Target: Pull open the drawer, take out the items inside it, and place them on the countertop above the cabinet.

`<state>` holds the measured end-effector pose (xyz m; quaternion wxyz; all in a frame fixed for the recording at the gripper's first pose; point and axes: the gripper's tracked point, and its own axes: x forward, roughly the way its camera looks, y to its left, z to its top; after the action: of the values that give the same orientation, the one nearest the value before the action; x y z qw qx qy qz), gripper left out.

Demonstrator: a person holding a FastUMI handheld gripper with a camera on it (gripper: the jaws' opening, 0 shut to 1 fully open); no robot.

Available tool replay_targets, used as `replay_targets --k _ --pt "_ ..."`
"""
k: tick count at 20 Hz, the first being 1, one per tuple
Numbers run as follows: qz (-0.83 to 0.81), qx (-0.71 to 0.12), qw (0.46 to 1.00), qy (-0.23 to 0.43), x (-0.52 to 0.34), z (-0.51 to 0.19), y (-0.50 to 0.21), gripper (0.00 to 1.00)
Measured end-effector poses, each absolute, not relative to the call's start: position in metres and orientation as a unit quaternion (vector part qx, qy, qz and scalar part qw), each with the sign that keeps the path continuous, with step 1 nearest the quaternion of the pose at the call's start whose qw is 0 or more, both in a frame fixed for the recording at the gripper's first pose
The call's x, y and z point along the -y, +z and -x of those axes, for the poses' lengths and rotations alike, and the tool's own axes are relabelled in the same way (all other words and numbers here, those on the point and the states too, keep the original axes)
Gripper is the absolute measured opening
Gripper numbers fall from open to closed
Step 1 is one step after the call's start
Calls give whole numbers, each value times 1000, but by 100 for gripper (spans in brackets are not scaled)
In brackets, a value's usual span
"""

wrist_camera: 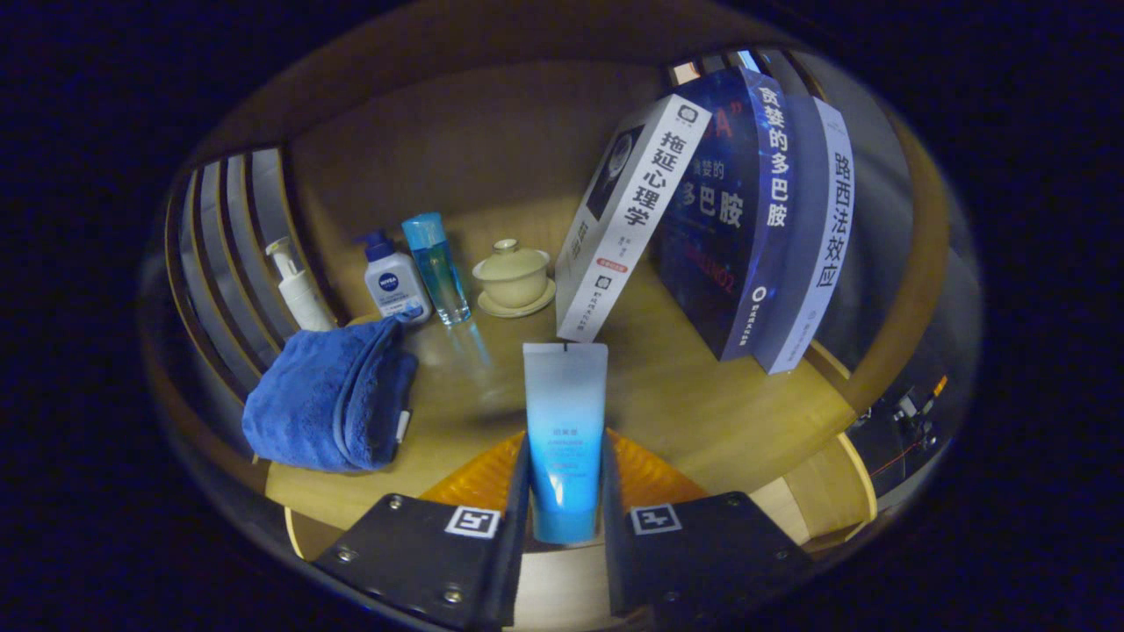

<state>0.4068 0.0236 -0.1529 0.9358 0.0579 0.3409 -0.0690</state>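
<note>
Gripper (565,491) clenched on a pale-to-bright blue plastic squeeze tube (564,430), both fingers pressing its sides, the tube standing upright between them with its flat crimped end up (its lower end is hidden between the fingers, so whether it touches the surface cannot be told). Beneath and beyond it lies the light wooden countertop (702,412).

To the near left on the countertop sits a folded blue terry towel (334,399). Farther back on the left stand, side by side, a white pump bottle (299,290), a white lotion bottle with a dark blue cap (393,281), and a tall clear bottle of blue liquid with a light blue cap (436,268), which is just beside the lotion bottle. Right of these, a cream ceramic lidded cup on a saucer (514,276) rests apart from them.

On the far right, three books stand leaning: a white-spined book (628,219) nearest the cup, a dark blue book (738,219) to its right, and a grey-white-spined book (821,237) touching the blue one.
</note>
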Motion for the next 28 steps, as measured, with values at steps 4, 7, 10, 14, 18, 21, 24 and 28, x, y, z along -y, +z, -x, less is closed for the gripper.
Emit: replay_targets --k 4,7,10,14,18,21,24,28 --pt "-50 -314 947 -51 -29 -403 -140 53" --pt "-60 -253 965 -39 -36 -396 -104 65" --pt "-43 -189 980 -54 -30 -375 -64 66" --pt "-5 -107 992 -73 -25 -331 -12 84" --pt "-12 -59 994 -94 -21 -276 2 96" --pt "-10 -48 993 -107 -24 -230 -10 97" --pt "-17 -52 993 -106 -34 -197 -29 97" --pt "-33 -54 993 -101 -47 -158 -62 97"
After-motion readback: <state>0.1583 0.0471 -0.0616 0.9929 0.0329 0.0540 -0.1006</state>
